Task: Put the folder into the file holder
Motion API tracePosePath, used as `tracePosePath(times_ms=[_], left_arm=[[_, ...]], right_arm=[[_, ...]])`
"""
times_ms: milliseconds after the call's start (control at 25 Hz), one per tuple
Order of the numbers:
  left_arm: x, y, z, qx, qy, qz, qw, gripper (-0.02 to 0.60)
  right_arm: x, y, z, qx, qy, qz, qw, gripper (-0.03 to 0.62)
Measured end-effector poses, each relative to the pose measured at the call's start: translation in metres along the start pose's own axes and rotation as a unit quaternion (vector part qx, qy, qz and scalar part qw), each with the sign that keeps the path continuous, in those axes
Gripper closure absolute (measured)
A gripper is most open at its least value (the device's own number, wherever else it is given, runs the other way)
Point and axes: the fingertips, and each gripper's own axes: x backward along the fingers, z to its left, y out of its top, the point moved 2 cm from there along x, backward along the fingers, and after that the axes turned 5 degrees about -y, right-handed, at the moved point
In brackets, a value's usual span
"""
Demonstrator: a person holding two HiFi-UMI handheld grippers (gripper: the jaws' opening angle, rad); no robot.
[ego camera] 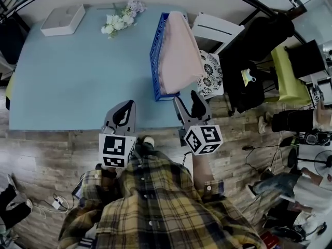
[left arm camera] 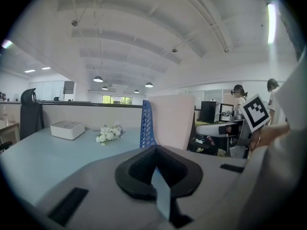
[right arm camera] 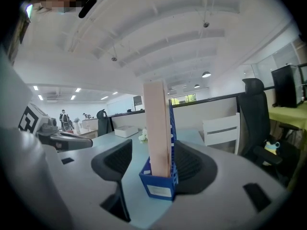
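Head view: the folder (ego camera: 179,51) stands on edge inside the file holder (ego camera: 155,51), leaning toward its right side; judged from this, insertion is complete. The file holder sits at the right edge of the table (ego camera: 78,82), its near end close to the front edge. The left tool (ego camera: 123,112) and right tool (ego camera: 190,106) are both at the front edge and clear of the holder. The broad table area to the left is free; a box (ego camera: 63,19) and flowers (ego camera: 122,17) lie far back. Left gripper view: the left tool (left arm camera: 156,163) is drawn together to a thin slit and grips nothing; the holder stands well ahead. Right gripper view: the right tool (right arm camera: 153,163) is released, jaws apart and empty. The holder's near end shows in the gap, apparently beyond the tips, so straight withdrawal looks unobstructed.
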Motion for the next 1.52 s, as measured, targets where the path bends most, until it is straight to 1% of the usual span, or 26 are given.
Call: tracePosePath(times_ms=[160, 280, 360, 480, 840, 1120, 1520], left_arm=[[0.006, 0.0, -0.006, -0.001, -0.006, -0.003, 1.0, 0.589], [0.01, -0.001, -0.01, -0.001, -0.01, -0.004, 0.9999, 0.589], [0.012, -0.001, -0.015, -0.002, -0.013, -0.006, 0.9999, 0.589], [0.016, -0.001, -0.02, -0.006, -0.017, -0.011, 0.9998, 0.589], [0.028, -0.005, -0.024, -0.005, -0.011, -0.008, 0.9999, 0.589], [0.031, -0.011, -0.023, 0.001, -0.011, -0.003, 0.9999, 0.589], [0.03, -0.015, -0.022, 0.003, -0.018, 0.004, 0.9998, 0.589]], right_arm=[[0.021, -0.001, 0.005, -0.001, 0.026, 0.007, 1.0, 0.322], [0.034, -0.005, 0.013, -0.002, 0.05, 0.017, 0.999, 0.364], [0.043, -0.007, 0.016, -0.002, 0.057, 0.018, 0.998, 0.387], [0.055, -0.012, 0.017, -0.007, 0.059, 0.016, 0.998, 0.442], [0.077, -0.014, 0.009, -0.024, 0.052, 0.011, 0.998, 0.549], [0.082, -0.015, 0.003, -0.033, 0.039, 0.009, 0.999, 0.591], [0.079, -0.019, -0.004, -0.024, 0.023, 0.025, 0.999, 0.591]])
